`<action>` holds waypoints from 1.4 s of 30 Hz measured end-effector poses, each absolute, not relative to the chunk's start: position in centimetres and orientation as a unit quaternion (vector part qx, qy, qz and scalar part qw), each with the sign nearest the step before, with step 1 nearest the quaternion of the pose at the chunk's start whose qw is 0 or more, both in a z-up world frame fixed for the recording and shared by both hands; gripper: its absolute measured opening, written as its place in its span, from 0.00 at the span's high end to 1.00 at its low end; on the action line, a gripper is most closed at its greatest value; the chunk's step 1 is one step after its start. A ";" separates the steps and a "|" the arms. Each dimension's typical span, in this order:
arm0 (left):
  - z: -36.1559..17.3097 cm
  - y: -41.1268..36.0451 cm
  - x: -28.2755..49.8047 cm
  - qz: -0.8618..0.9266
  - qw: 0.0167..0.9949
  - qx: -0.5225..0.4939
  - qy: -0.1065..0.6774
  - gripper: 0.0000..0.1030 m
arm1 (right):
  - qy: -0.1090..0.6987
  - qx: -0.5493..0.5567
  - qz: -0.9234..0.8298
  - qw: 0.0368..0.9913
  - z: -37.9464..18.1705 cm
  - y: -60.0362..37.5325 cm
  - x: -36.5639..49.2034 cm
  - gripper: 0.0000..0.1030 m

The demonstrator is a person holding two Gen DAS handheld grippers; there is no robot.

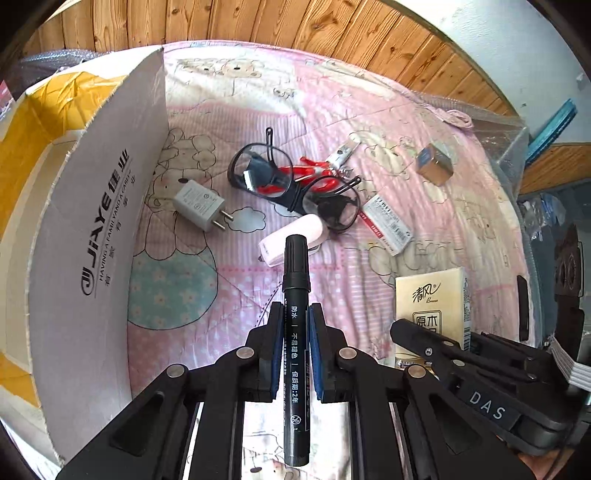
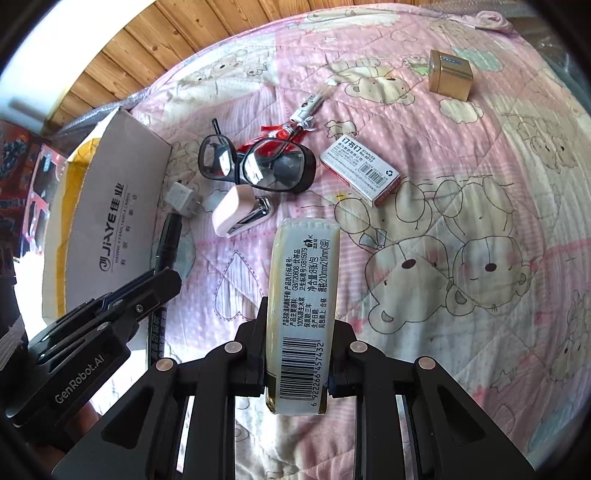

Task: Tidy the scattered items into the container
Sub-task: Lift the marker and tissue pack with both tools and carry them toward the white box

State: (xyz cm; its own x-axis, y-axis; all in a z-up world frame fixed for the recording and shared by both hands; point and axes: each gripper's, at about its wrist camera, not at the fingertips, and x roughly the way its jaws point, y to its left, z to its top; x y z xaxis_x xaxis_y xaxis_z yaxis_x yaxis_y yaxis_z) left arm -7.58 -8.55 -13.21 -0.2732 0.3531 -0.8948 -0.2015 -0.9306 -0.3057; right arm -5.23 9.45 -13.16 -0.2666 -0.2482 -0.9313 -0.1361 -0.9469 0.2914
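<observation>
Pink cartoon-bear quilt [image 2: 461,155] covers a bed, with wood panelling [image 1: 295,22] behind it. At the left stands an open cardboard box [image 1: 99,236] printed "JIAYE", its flap raised, yellow tape on its inner flaps.

Left gripper [image 1: 296,314] has its jaws clenched on a black marker pen [image 1: 296,295], which points forward, cap away from the camera, above the quilt just right of the box. Right gripper [image 2: 299,332] grasps a pack of tissues [image 2: 303,295] by its narrow sides, barcode side up; in the left view the same pack [image 1: 432,299] shows its cream front beside the marker.

Scattered on the quilt ahead: a white plug charger [image 1: 199,205] near the box wall, a pink nail clipper [image 2: 240,214] just beyond the marker's tip, black-framed glasses [image 2: 258,166] lying over something red [image 2: 273,131], a small white keyring object [image 2: 306,107] touching the red item's far end, a box of staples [image 2: 360,168] to the right of the glasses, and a small gold box [image 2: 448,75] well apart at the far right
</observation>
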 end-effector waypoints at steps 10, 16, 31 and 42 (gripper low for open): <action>-9.1 -9.7 -6.3 0.809 0.202 -0.549 -0.066 0.87 | -0.145 0.579 -0.801 0.042 -9.3 7.4 -4.1 0.77; -7.0 -11.7 -5.4 0.819 0.209 -0.529 -0.077 0.86 | -0.123 0.569 -0.812 0.053 -7.5 5.2 -3.5 0.77; -3.1 -17.8 -3.1 0.848 0.160 -0.496 -0.098 0.86 | -0.044 0.536 -0.834 0.121 -2.8 -1.7 -2.3 0.77; -0.8 -22.8 -1.9 0.865 0.121 -0.470 -0.123 0.86 | -0.001 0.511 -0.841 0.179 0.1 -7.1 -2.5 0.77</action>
State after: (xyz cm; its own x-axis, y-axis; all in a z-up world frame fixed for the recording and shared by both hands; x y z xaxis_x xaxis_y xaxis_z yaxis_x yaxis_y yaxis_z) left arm -1.90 -22.84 -0.85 -0.5282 0.3254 -0.7843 -0.0946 -0.9405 -0.3265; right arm -2.51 -7.06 0.10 -0.4143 -0.3018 -0.8586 0.2991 -0.9362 0.1847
